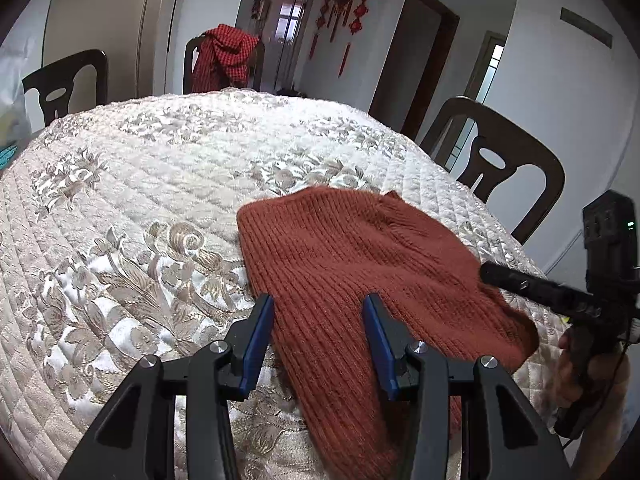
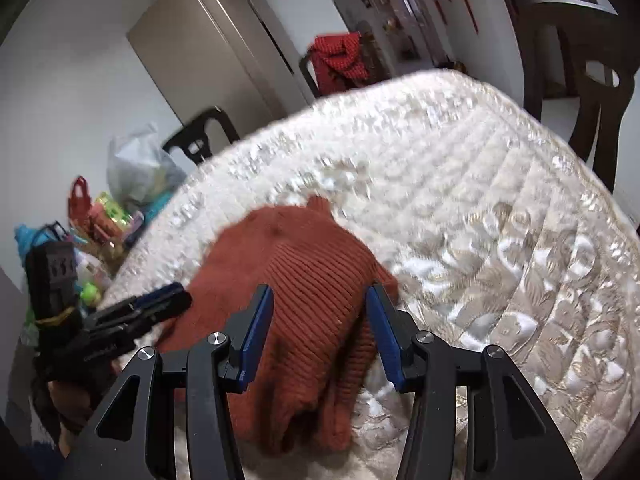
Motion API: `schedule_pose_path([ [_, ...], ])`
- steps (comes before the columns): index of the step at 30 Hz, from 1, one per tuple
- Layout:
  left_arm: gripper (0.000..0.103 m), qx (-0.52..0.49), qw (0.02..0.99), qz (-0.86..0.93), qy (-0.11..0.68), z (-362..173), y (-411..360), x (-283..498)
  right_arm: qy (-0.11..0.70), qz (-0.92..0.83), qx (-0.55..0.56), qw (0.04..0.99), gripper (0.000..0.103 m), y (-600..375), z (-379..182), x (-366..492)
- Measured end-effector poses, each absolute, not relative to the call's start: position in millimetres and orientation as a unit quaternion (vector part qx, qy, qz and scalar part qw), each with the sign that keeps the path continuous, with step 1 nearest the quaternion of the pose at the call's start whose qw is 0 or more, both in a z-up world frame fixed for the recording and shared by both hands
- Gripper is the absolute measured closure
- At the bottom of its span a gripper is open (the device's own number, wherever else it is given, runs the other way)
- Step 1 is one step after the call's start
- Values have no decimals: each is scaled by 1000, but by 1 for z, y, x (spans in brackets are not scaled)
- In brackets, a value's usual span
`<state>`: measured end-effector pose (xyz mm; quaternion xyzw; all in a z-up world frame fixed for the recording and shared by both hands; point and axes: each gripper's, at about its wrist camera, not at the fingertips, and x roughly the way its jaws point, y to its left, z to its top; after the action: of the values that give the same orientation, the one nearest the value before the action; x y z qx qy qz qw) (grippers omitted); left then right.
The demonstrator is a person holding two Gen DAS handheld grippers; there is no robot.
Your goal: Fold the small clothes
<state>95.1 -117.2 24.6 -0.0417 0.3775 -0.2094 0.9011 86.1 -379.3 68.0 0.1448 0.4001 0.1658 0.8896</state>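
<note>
A rust-red ribbed knit garment (image 1: 340,248) lies folded on the quilted floral tablecloth (image 1: 140,184), toward the near right of the table. My left gripper (image 1: 318,300) hovers open over its near edge, and the blue pads do not press on the knit. From the right, the right gripper (image 1: 492,274), held in a hand, reaches over the garment's right side. In the right wrist view the garment (image 2: 304,272) bunches thicker toward me. The right gripper (image 2: 318,290) stands open above it, and the left gripper (image 2: 176,298) points in from the left.
Dark wooden chairs (image 1: 500,168) ring the table, one draped with a red checked cloth (image 1: 224,56). Plastic bags and colourful clutter (image 2: 120,200) sit beyond the table's left edge. A tall beige cabinet (image 2: 216,48) stands behind.
</note>
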Motion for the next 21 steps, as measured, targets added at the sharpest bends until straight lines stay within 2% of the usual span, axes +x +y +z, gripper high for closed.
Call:
schedule_pose_path([
  [8, 53, -51, 899, -214, 378, 22, -113, 92, 408, 148, 171, 884, 53, -396, 57, 86],
  [21, 48, -72, 886, -226, 398, 15, -115, 90, 433, 211, 207, 851, 50, -391, 47, 93],
])
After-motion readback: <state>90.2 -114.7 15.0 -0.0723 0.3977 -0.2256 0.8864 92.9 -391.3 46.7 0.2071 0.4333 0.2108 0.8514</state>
